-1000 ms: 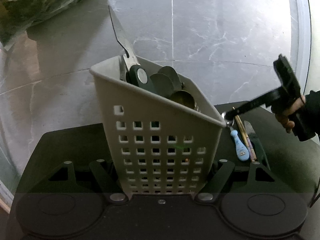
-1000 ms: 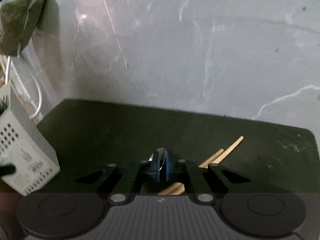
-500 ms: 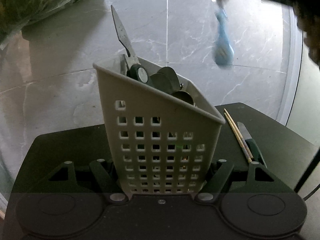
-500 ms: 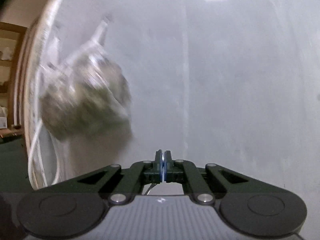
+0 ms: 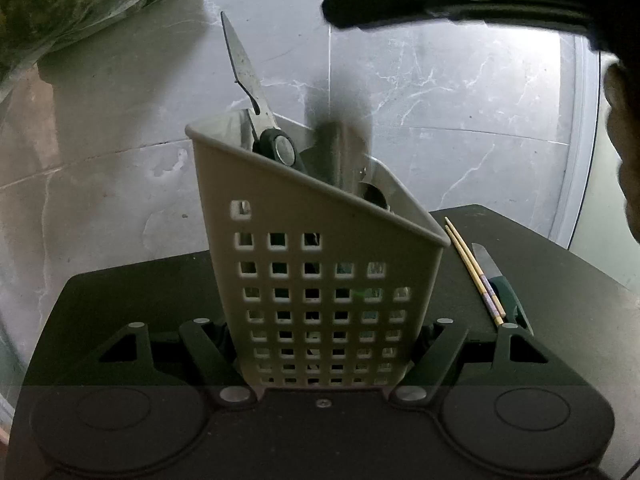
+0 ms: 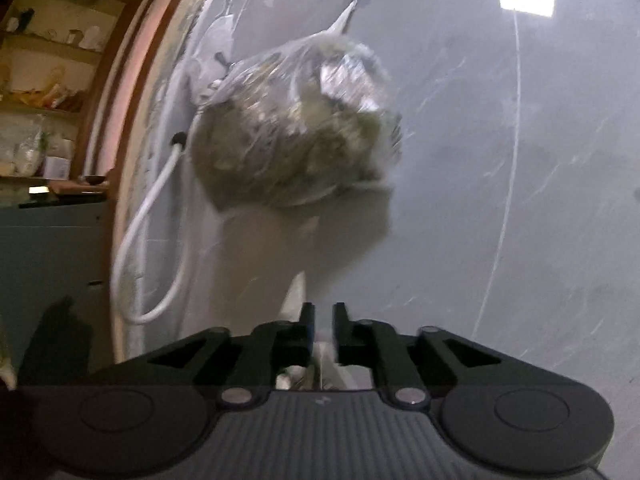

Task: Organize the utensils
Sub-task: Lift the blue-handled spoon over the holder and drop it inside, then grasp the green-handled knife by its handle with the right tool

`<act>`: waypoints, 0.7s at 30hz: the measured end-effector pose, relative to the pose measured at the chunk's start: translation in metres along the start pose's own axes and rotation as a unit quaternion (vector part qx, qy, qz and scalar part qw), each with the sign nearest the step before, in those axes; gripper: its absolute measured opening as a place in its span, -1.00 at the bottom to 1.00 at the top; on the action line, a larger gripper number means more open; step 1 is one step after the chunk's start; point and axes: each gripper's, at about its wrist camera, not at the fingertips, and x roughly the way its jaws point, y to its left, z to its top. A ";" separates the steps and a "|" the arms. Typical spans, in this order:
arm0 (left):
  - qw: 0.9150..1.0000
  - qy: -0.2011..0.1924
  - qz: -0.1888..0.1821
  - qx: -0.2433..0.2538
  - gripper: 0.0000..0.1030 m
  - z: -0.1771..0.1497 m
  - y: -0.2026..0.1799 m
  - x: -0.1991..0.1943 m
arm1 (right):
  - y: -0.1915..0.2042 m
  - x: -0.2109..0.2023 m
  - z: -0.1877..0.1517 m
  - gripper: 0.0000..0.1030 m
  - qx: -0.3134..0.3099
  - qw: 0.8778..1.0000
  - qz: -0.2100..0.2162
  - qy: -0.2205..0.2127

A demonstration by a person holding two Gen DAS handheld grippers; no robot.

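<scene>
My left gripper (image 5: 326,340) is shut on the base of a grey perforated utensil caddy (image 5: 320,280), one finger on each side. Scissors (image 5: 248,76) stick up out of it, beside several dark utensils. Over the caddy's opening stands a blurred dark streak (image 5: 340,148) that I cannot identify. Directly above it a finger (image 5: 360,12) of my right gripper reaches in from the top right. In the right wrist view my right gripper (image 6: 322,320) has its jaws opening, with a clear gap and nothing between them. Two chopsticks (image 5: 474,272) and a green-handled knife (image 5: 500,280) lie on the black mat (image 5: 140,300).
A clear bag of greens (image 5: 60,8) hangs on the grey marble wall at the upper left, also the bag (image 6: 296,132) in the right wrist view. A white cable (image 6: 148,248) loops down beside it. A person's hand (image 5: 624,160) fills the right edge.
My right gripper rose from the mat with the blue-handled spoon, swung over the caddy, and its jaws have parted; the spoon is gone from them. The left gripper and caddy stayed put.
</scene>
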 end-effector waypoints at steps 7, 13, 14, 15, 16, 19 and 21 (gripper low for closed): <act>1.000 0.004 0.001 -0.008 0.48 0.003 0.000 0.000 | -0.055 -0.025 -0.019 0.51 0.079 0.995 -0.043 0.047; 1.000 0.010 0.010 -0.014 0.48 0.007 -0.003 0.002 | -0.147 -0.035 -0.077 0.63 0.219 0.954 -0.117 0.171; 1.000 0.012 0.013 -0.014 0.48 0.007 -0.003 0.003 | -0.158 -0.036 -0.087 0.63 0.238 0.943 -0.124 0.195; 1.000 0.013 0.015 -0.017 0.48 0.008 -0.004 0.004 | -0.165 -0.037 -0.096 0.62 0.252 0.935 -0.129 0.215; 1.000 0.014 0.017 -0.017 0.48 0.010 -0.005 0.005 | -0.170 -0.037 -0.103 0.62 0.263 0.927 -0.132 0.232; 0.999 0.016 0.023 -0.020 0.48 0.012 -0.008 0.007 | -0.172 -0.033 -0.118 0.56 0.268 0.914 -0.141 0.270; 0.999 0.016 0.026 -0.022 0.48 0.013 -0.008 0.007 | -0.168 -0.025 -0.123 0.48 0.258 0.909 -0.146 0.294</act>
